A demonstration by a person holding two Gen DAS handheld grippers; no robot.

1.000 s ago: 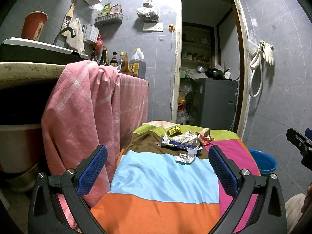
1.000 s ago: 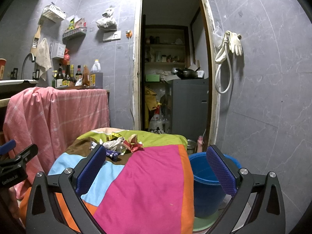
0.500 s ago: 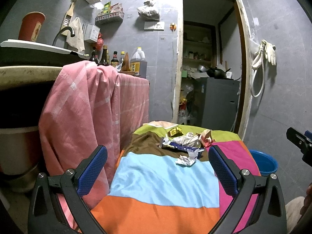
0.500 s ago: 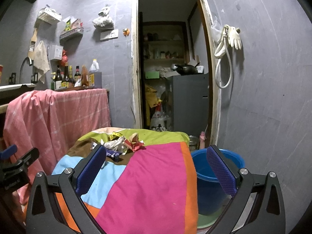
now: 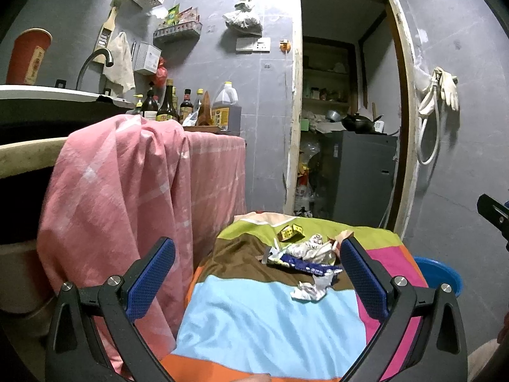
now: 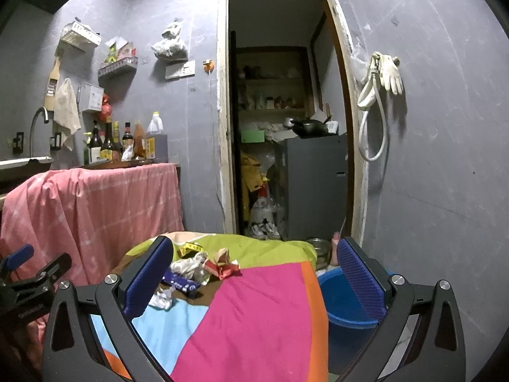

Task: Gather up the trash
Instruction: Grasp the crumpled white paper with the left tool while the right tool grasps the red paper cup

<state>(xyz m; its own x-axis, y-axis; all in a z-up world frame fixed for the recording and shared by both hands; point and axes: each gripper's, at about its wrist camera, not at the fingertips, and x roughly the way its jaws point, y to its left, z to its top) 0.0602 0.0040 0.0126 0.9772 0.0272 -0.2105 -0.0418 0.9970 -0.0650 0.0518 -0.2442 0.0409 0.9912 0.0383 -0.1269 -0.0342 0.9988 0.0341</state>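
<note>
While both grippers hang above the near end of the striped cloth (image 5: 261, 318), the one container for the job, a blue bucket (image 6: 346, 302), stands on the floor just beside the table's right edge, at about four o'clock in the right wrist view; what lies inside it cannot be told from here, and in the left wrist view only its rim shows at three o'clock. The left gripper (image 5: 257, 277) is spread wide with nothing between its blue pads, and the right gripper (image 6: 254, 273) is likewise wide and empty. The trash sits in a loose heap at the far end of the cloth, around twelve o'clock from the left gripper: a dark blue wrapper (image 5: 305, 265) lying flat, crumpled white paper (image 5: 313, 248) touching it behind, a smaller crumpled scrap (image 5: 310, 290) just in front on the edge of the light blue stripe, a small yellow box (image 5: 290, 231) on the green stripe, and a red foil wrapper (image 6: 224, 269) at the heap's right side. The cloth carries orange, light blue, brown, green and magenta bands. Grey tiled walls enclose the room, with an open doorway (image 6: 280, 111) at twelve o'clock leading to a cluttered store where a dark wok (image 6: 310, 126) rests on a grey cabinet. At nine to ten o'clock a pink checked cloth (image 5: 127, 197) drapes over a counter bearing sauce bottles (image 5: 167, 103) and an oil jug (image 5: 226, 106). A hose and pale gloves (image 6: 392, 71) hang on the wall at two o'clock.
</note>
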